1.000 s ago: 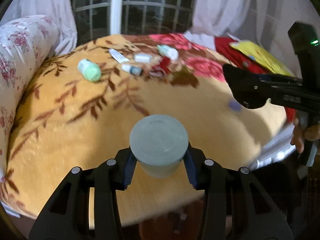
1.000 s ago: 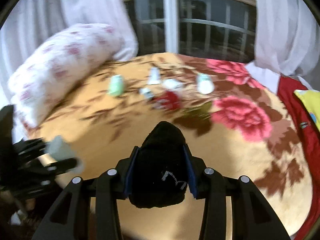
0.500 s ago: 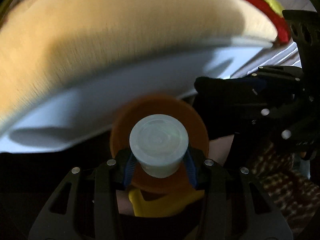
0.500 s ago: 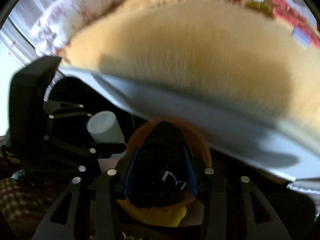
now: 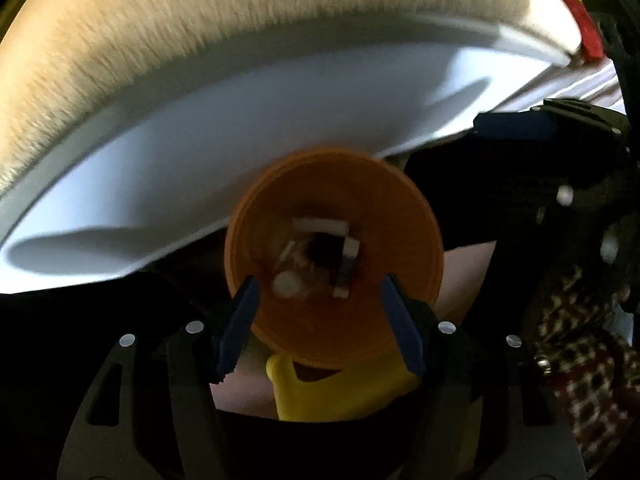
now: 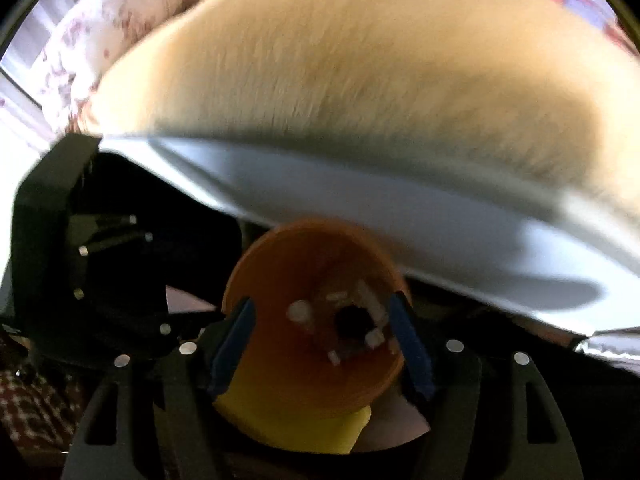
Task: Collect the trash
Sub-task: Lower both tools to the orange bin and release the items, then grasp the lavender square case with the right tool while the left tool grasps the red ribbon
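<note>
1. We can read no writing, brand or label in either view; both are blurred and the bits in the bin are too small to make out.
2. We count one orange bin (image 5: 334, 256), round and open at the top, standing on the floor just below the bed's near edge.
3. Inside the bin (image 6: 316, 320) lies the trash (image 5: 320, 256): one dark lump near the middle, one pale round piece to its left, and several small white scraps around them. We cannot give an exact count of the scraps.
4. One yellow piece (image 5: 340, 392) shows just under the bin's near side; what it is we cannot tell.
5. We count two grippers. The left gripper (image 5: 320, 316) points steeply down over the bin, its blue pads (image 5: 240, 320) apart and widening, with nothing between them but the bin below.
6. The right gripper (image 6: 320, 340) hangs over the same bin beside it, its jaws likewise spreading and empty; its pads (image 6: 412, 348) press on nothing.
7. Each gripper appears in the other's view: the right at the right edge of the left view, the left at the left of the right view.
8. Beyond the bin we see one tan blanket (image 6: 360, 60) over one white sheet (image 5: 240, 140), and one floral pillow (image 6: 100, 20) far left.
9. Checked cloth (image 5: 588, 380) shows near right.
</note>
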